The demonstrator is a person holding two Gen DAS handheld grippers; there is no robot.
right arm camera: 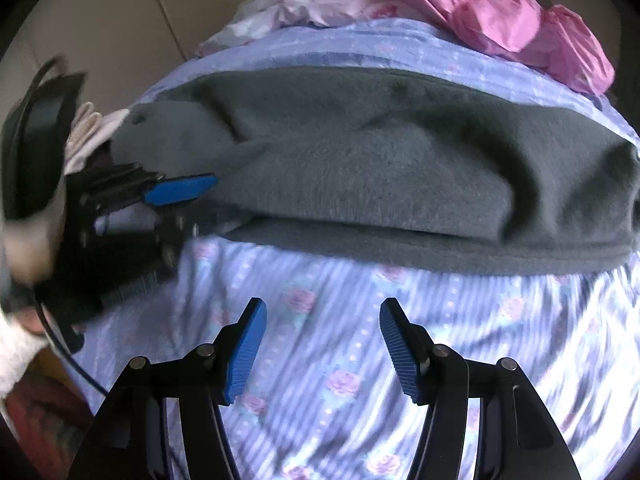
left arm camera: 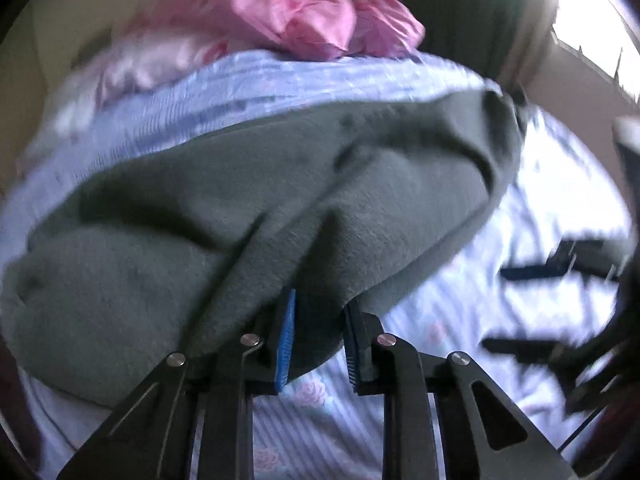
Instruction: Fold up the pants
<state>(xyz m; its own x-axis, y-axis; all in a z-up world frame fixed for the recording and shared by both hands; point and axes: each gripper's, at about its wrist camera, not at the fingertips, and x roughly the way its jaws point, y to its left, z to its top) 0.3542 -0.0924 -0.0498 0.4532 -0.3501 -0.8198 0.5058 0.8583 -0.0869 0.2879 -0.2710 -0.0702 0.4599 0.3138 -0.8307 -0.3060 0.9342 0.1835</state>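
Grey fleece pants lie folded across a blue floral bedsheet, pink bedding heaped at the far edge. Left gripper pinches the near edge of the pants, fabric bunched between its blue pads. Right gripper hovers over bare sheet near the pants, jaws apart, holding nothing.
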